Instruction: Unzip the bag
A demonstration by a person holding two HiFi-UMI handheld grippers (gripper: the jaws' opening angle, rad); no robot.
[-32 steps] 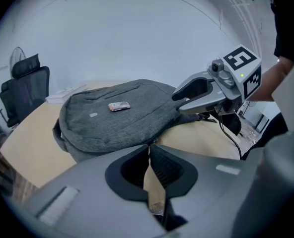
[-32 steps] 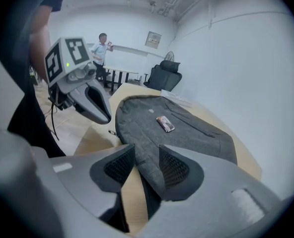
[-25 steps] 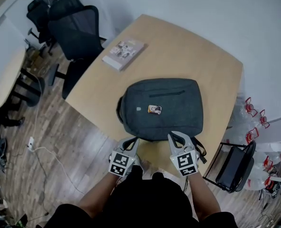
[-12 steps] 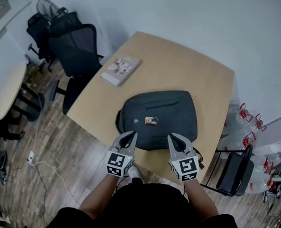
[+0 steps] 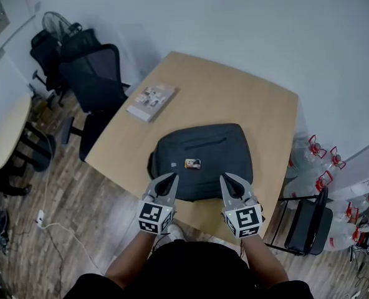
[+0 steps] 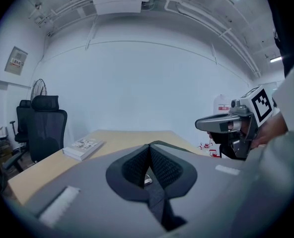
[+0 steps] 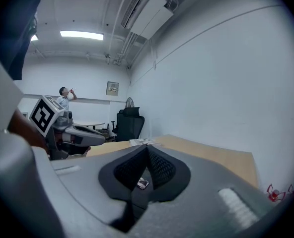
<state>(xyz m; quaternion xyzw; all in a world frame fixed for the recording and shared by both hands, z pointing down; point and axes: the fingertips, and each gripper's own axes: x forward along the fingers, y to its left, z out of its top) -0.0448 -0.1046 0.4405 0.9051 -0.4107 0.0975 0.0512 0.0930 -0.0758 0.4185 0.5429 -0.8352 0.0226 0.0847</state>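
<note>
Left gripper (image 5: 171,177) and right gripper (image 5: 226,177), each with jaws closed tip to tip on nothing, hang side by side above the near edge of the bag (image 5: 203,157), which lies flat on the table (image 5: 247,101) just beyond them, long axis left to right, about equally near both.

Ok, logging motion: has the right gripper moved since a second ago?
Yes. The right gripper rose: its tips now overlap the bag beyond its near edge.

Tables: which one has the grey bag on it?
The squarish wooden table in the middle. The grey bag and a book lie on it. The other table, rounded, stands at the left edge, beyond the black chair.
</note>
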